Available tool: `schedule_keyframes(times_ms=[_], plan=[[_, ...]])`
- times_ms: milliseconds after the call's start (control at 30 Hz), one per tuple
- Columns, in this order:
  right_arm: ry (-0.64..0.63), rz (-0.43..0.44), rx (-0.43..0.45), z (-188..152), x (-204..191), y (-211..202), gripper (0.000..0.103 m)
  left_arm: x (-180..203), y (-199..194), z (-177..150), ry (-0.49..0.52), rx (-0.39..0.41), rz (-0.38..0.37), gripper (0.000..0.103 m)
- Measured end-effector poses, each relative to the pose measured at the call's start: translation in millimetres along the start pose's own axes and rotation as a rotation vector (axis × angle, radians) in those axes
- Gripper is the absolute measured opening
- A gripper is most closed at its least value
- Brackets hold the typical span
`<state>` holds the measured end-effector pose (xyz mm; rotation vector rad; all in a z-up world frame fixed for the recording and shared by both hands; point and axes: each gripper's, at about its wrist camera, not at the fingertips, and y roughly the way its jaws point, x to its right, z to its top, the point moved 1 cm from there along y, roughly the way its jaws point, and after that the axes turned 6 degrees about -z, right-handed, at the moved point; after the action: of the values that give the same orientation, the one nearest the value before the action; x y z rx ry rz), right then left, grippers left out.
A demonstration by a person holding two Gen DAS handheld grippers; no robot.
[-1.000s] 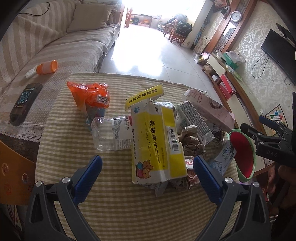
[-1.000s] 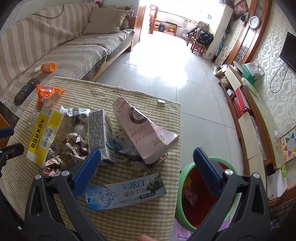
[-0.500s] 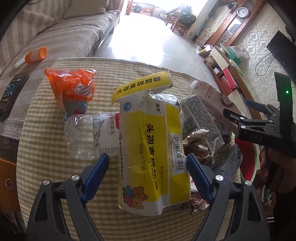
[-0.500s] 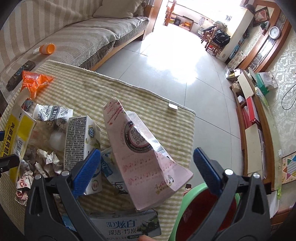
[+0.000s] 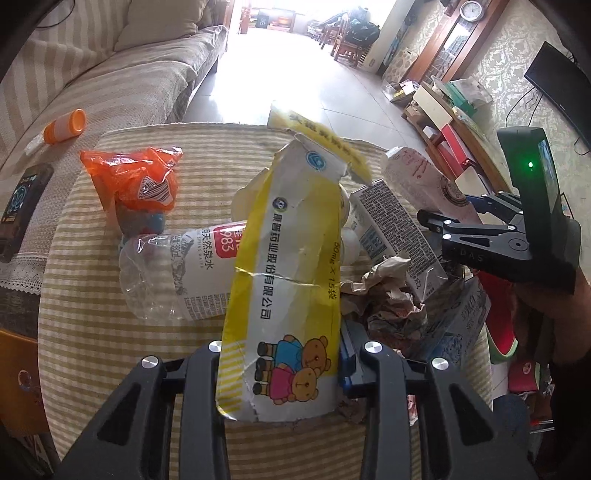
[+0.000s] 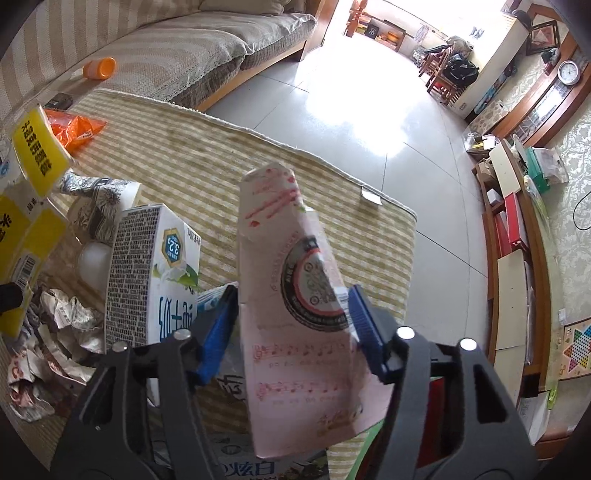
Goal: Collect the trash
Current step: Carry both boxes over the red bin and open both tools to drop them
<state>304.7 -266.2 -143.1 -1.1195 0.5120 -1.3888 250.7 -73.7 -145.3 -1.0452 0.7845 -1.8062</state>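
Left tongs clamped the yellow medicine box, long axis pointing away, left of the milk carton. Right of the carton, right tongs gripped the pink carton, long axis pointing away; bare desk lay beyond.

a table under a yellow-and-white striped cloth fills the foreground. behind it stands a sofa with a beige striped cover and a tan cushion. on the seat lie an orange-capped bottle, on its side, and near it a dark remote control. pale glossy floor tiles run back to a bright doorway. along the far wall is a low wooden cabinet loaded with boxes, a round clock on a shelf above, a dark television on patterned wallpaper, and a checkers board leaning low
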Motion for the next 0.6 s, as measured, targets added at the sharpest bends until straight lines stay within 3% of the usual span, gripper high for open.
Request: schedule_keyframes(times_ms=[33, 267, 600], plan=[[0.005, 0.005, 0.005, 0, 1, -3, 0.044, -1, -2, 0, 0.000, 0.007, -0.002, 0.030], [0.038, 0.008, 0.056, 0, 8, -30, 0.044, 0, -25, -5, 0.001, 0.067, -0.023, 0.030], [0.112, 0.029, 0.179, -8, 17, -103, 0.044, 16, -70, -3, 0.039, 0.162, -0.022, 0.030]])
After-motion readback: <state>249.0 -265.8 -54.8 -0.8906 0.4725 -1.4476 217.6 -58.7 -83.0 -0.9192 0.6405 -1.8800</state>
